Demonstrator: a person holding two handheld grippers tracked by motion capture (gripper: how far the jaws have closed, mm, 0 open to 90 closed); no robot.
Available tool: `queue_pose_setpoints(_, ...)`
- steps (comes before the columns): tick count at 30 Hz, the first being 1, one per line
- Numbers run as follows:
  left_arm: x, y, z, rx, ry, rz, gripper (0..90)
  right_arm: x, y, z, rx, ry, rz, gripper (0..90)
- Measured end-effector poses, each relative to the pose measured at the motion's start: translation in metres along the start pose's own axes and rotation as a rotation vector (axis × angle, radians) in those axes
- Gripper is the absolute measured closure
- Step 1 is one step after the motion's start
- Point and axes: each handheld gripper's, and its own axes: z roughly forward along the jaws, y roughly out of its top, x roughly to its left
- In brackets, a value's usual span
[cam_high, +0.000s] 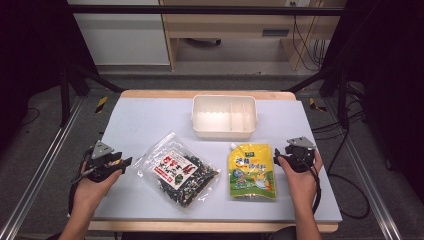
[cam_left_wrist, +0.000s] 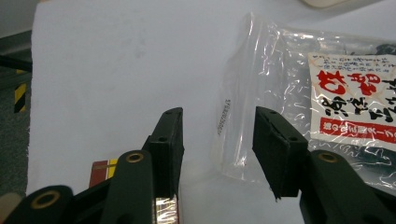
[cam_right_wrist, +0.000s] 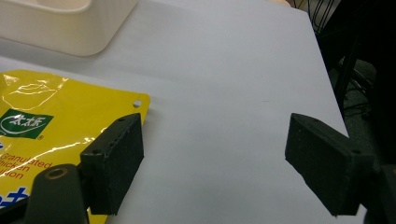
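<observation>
From the high view, the left gripper (cam_high: 120, 162) rested at the left edge of the white table (cam_high: 145, 117), its tips pointing at the near corner of the clear seaweed bag (cam_high: 178, 171) just beside them. The right gripper (cam_high: 278, 159) sat at the right, its tips just beside the upper right edge of the yellow pouch (cam_high: 250, 171). A white divided tray (cam_high: 224, 116) stood farther back, between and beyond the two packets.

In the left gripper view, the left gripper's (cam_left_wrist: 218, 140) jaws stood partly apart, with the sealed clear edge of the seaweed bag (cam_left_wrist: 299, 98) reaching into the gap between them; neither pad pressed on it.

In the right gripper view, the right gripper's (cam_right_wrist: 215, 154) jaws were wide apart over bare table. The yellow pouch (cam_right_wrist: 60, 121) lay at the left, its corner running under the left jaw, and the tray (cam_right_wrist: 70, 28) showed at the top left.
</observation>
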Motion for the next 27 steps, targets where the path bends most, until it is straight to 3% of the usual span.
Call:
queue_pose_setpoints(1, 0.000, -0.001, 0.003, 0.025, 0.004, 0.012, 54.6, -0.001, 0.000, 0.000, 0.000, -0.001, -0.003, 19.8)
queue_pose_setpoints(5, -0.001, -0.004, 0.008, 0.047, 0.000, -0.002, 56.0, 0.000, -0.001, 0.000, 0.007, -0.001, -0.004, 19.8)
queue_pose_setpoints(9, 0.000, -0.007, 0.016, 0.089, 0.006, 0.010, 56.6, 0.003, 0.000, 0.001, 0.010, 0.004, -0.012, 19.8)
queue_pose_setpoints(18, 0.000, -0.008, 0.024, 0.100, -0.002, 0.001, 58.3, 0.004, 0.000, 0.004, 0.023, 0.009, -0.018, 19.8)
queue_pose_setpoints(20, 0.000, -0.008, 0.024, 0.105, -0.002, 0.004, 58.4, 0.005, 0.000, 0.003, 0.032, 0.010, 0.001, 19.8)
queue_pose_setpoints(21, 0.001, -0.008, 0.024, 0.107, -0.002, 0.006, 58.4, 0.004, -0.001, 0.004, 0.025, 0.010, -0.022, 19.8)
queue_pose_setpoints(27, 0.001, -0.009, 0.026, 0.115, -0.009, 0.007, 59.0, 0.004, -0.001, 0.005, 0.023, 0.011, -0.029, 19.8)
